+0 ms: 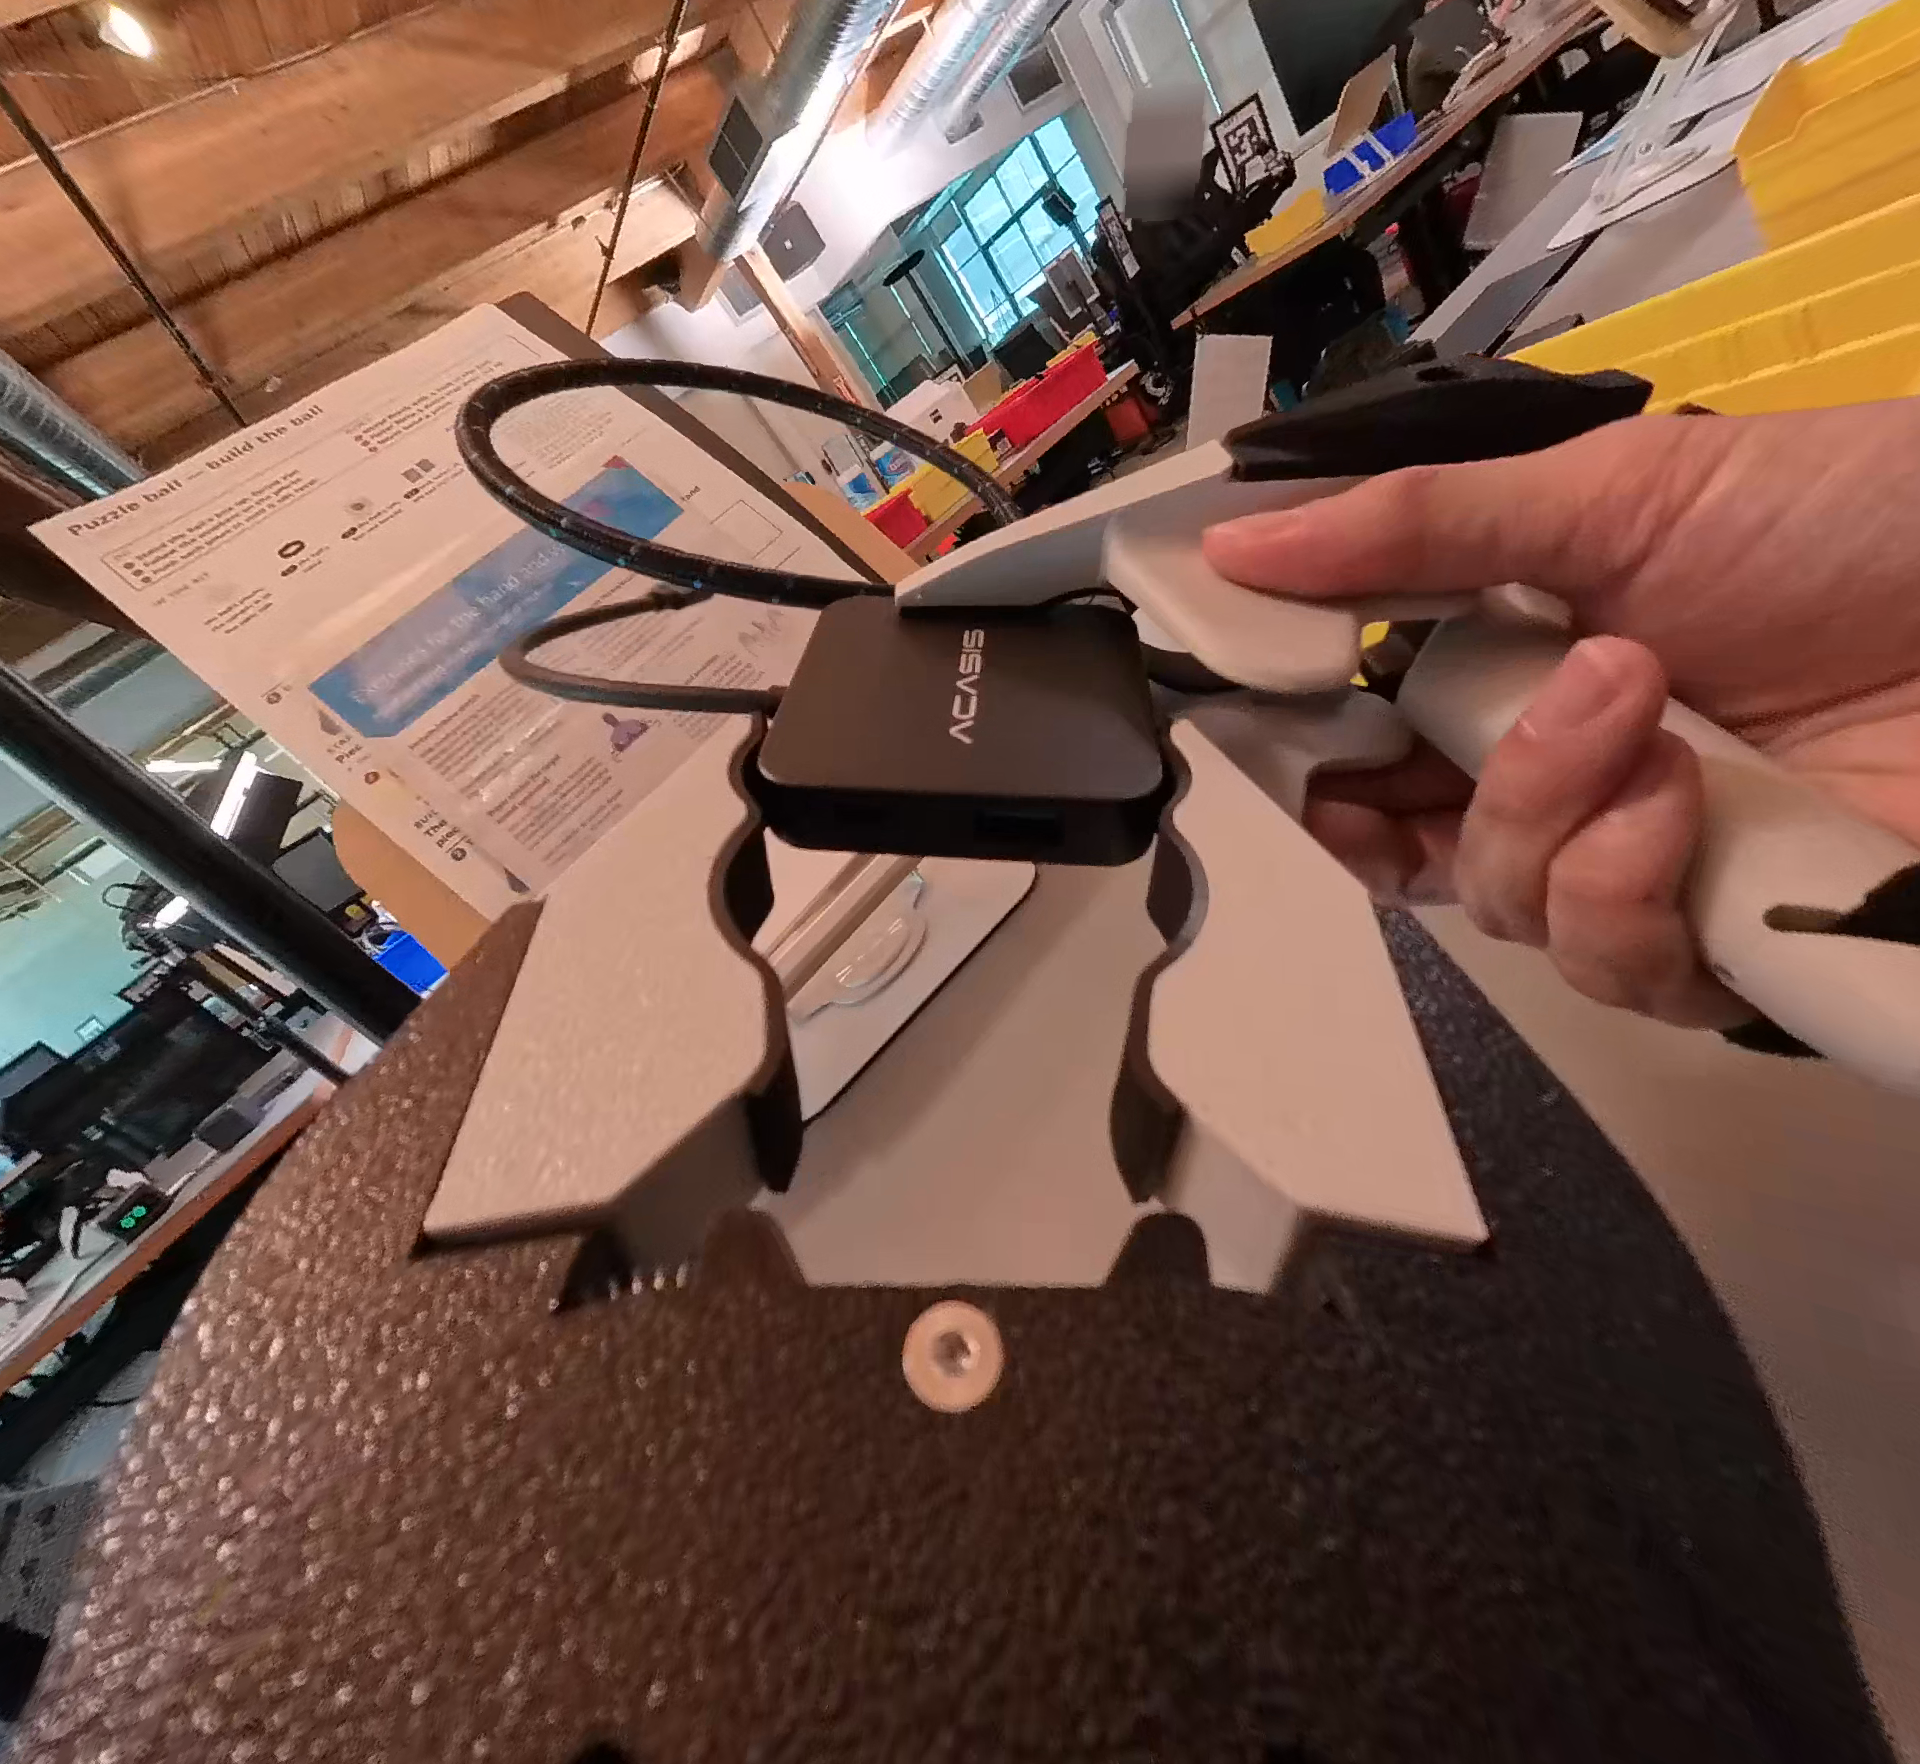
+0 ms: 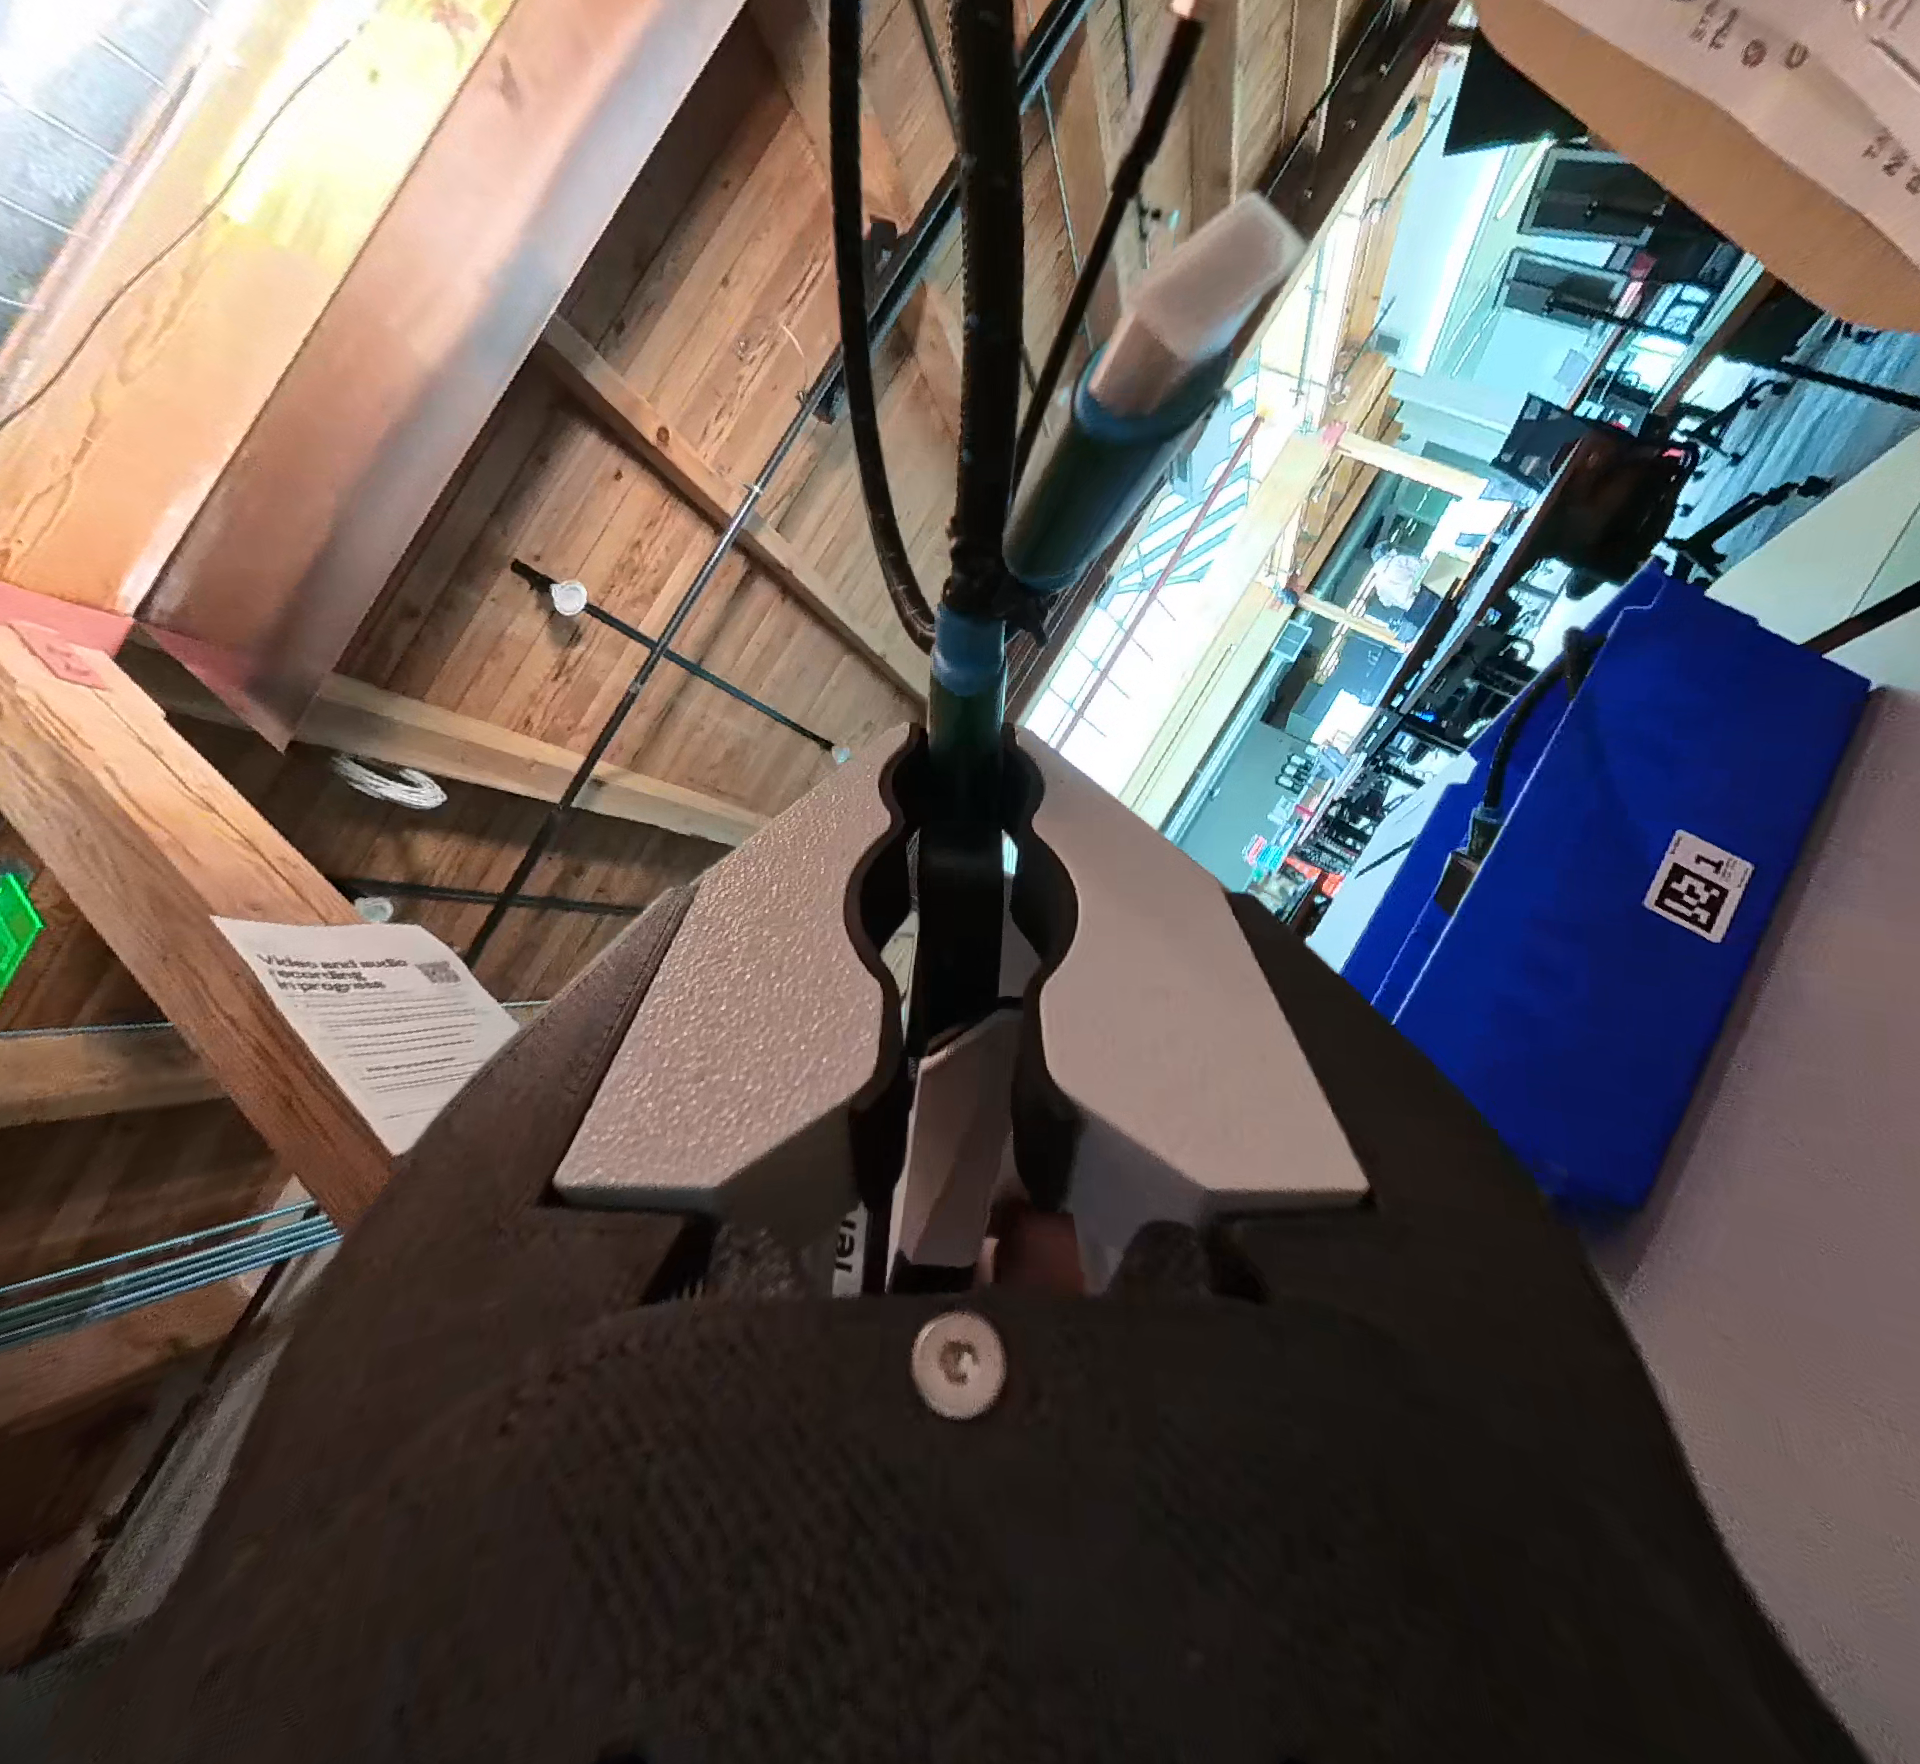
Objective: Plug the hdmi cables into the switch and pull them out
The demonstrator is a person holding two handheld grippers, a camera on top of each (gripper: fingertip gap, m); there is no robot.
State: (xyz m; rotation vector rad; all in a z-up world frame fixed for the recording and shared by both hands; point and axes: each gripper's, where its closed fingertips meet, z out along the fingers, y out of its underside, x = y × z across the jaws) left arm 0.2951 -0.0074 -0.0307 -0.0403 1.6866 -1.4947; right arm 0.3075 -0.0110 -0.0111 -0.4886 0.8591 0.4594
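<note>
Black HDMI switch (image 1: 961,727) clamped in my left hand-held gripper (image 1: 961,810); right hand-held gripper (image 2: 961,841) pinches the HDMI cable plug (image 2: 961,758), seemingly at the switch's rear. Next: seat or pull straight.

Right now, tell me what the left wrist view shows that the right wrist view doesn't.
Only the left wrist view shows the black switch gripped by the left gripper, the hand holding the right gripper, and yellow bins. Only the right wrist view shows the right gripper shut on a cable plug, a loose capped plug and a blue bin. Both show black cable and wooden ceiling.
</note>
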